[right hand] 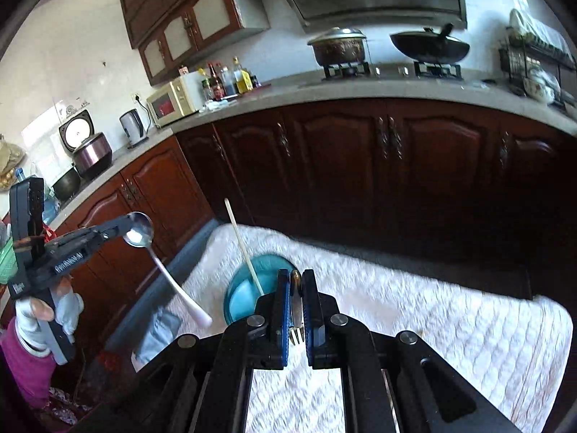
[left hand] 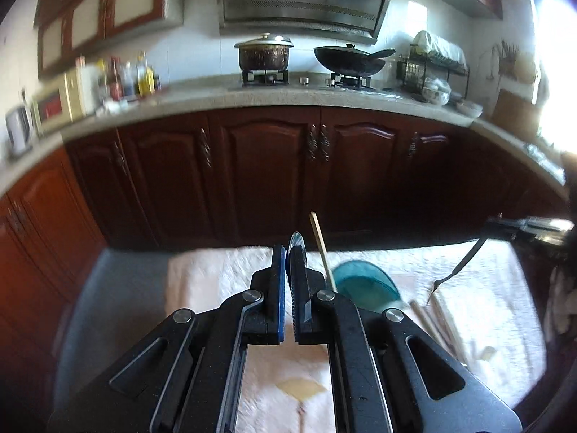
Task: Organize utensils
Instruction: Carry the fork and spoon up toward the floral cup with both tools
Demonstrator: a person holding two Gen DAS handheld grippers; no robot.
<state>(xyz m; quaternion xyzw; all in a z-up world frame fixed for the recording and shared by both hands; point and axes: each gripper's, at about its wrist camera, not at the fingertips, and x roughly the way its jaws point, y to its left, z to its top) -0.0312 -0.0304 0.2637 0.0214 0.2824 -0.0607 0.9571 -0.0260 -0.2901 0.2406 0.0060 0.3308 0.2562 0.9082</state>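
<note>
Seen from the right wrist, at nine o'clock: left gripper (right hand: 124,229) clamped on a spoon (right hand: 139,234) by its bowl, handle dangling free above the white cloth (right hand: 450,321). At centre, six o'clock: right gripper (right hand: 296,297) clamped on a fork (right hand: 296,324), tines pointing back. Just beyond, twelve o'clock: blue bowl (right hand: 249,288) holding one chopstick (right hand: 241,245). Risks: spoon slipping from smooth bowl grip; dangling handle knocking chopstick or tipping bowl.

A lidded pot (left hand: 264,52) and a wok (left hand: 351,59) at twelve o'clock; a microwave (right hand: 172,101) at ten.
</note>
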